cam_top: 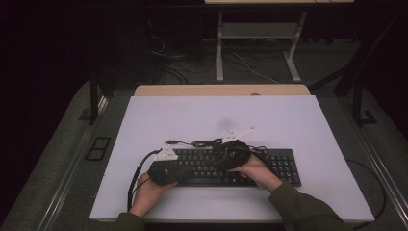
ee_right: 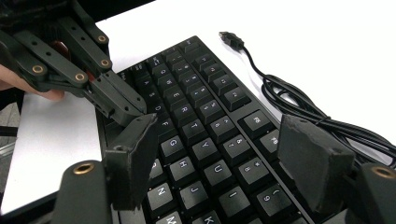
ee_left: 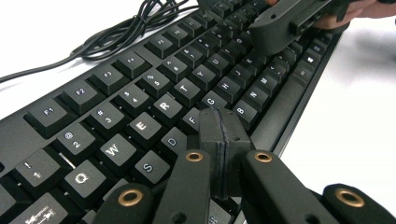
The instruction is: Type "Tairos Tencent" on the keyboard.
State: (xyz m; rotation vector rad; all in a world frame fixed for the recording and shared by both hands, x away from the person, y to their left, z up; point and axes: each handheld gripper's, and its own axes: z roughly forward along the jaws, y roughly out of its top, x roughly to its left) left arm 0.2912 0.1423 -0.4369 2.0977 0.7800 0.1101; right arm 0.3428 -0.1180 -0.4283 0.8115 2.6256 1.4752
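Note:
A black keyboard (cam_top: pixel 284 166) lies along the front half of the white table top (cam_top: pixel 216 115). My left gripper (ee_left: pixel 219 114) is shut, its two pads pressed flat together with nothing between them. Its tip sits low over the keyboard (ee_left: pixel 140 93) by the F and G keys; I cannot tell whether it touches a key. My right gripper (ee_right: pixel 219 130) stands open above the middle keys of the keyboard (ee_right: pixel 201 93), nothing between its jaws. The left gripper (ee_right: pixel 133 109) points in just beside the right one's left pad. From above, the left gripper (cam_top: pixel 166 171) and right gripper (cam_top: pixel 235 151) face each other.
The keyboard's black cable (cam_top: pixel 202 142) lies coiled on the table behind it, ending in a loose USB plug (ee_right: pixel 231 38). Bare white table stretches behind and to both sides. Desk legs and floor cables (cam_top: pixel 250 67) lie beyond the table's far edge.

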